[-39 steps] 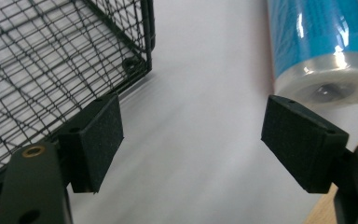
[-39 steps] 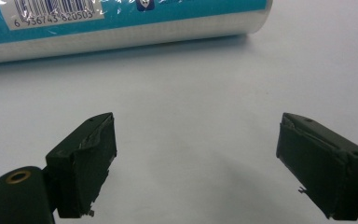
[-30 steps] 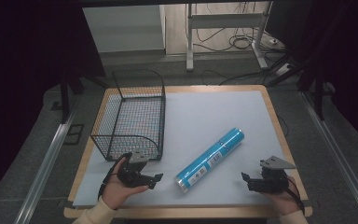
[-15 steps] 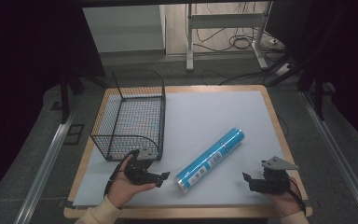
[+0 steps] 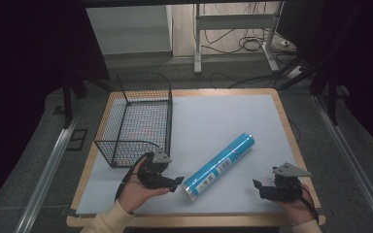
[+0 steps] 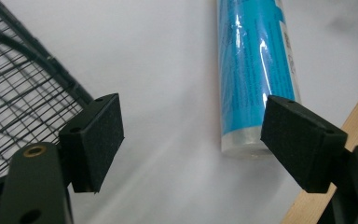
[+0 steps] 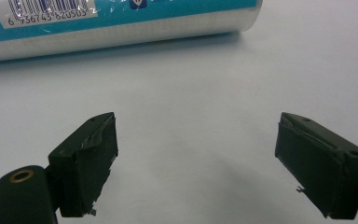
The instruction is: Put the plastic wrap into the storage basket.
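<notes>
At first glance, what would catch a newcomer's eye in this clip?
The blue tube stands out, lying slantwise on the pale mat in the middle of the table. A black wire basket stands at the mat's left edge. The left gripper, jaws open, sits just off the tube's near end, while the right gripper, also open, rests near the table's front right corner.

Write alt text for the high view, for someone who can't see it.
A blue tube lies diagonally on a white mat between two hand-held claws, both open and empty: the left claw close to the tube's near end, the right claw apart near the table's front edge. A black wire basket stands at the left.
</notes>
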A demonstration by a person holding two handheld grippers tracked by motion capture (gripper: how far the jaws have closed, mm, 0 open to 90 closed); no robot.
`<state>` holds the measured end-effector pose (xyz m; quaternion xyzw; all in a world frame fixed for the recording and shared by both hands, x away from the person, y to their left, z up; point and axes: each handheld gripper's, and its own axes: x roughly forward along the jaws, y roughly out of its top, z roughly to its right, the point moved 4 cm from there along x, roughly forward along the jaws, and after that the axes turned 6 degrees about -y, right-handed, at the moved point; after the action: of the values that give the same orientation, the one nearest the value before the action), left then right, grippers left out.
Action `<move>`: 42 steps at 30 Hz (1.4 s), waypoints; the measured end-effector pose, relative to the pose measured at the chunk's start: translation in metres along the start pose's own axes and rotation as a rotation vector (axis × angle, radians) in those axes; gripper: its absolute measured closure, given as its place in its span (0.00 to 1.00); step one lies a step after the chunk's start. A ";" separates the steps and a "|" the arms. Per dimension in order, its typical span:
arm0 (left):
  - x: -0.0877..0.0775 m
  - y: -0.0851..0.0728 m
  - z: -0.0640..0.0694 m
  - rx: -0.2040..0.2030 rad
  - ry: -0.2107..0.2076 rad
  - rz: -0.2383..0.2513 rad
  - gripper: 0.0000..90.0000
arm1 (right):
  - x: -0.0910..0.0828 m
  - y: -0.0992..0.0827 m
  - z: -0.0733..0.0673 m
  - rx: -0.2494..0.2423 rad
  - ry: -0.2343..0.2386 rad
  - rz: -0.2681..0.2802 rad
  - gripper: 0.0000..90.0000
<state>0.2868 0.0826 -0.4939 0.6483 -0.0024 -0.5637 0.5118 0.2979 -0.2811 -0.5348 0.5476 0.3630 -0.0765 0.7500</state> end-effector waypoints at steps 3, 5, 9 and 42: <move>0.002 0.004 0.001 0.006 -0.001 -0.003 0.23 | 0.000 0.000 0.000 0.001 0.000 0.001 0.15; 0.003 0.006 0.002 0.009 -0.001 -0.003 0.23 | 0.000 0.000 0.001 0.000 -0.001 0.001 0.15; 0.006 0.010 0.003 0.017 -0.004 -0.014 0.23 | 0.000 0.000 0.001 0.000 0.000 0.001 0.15; 0.036 0.043 0.020 0.069 -0.022 -0.074 0.21 | 0.001 0.000 -0.004 -0.003 0.011 -0.006 0.16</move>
<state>0.3102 0.0285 -0.4882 0.6589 -0.0035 -0.5890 0.4678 0.2966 -0.2775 -0.5363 0.5457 0.3688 -0.0750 0.7487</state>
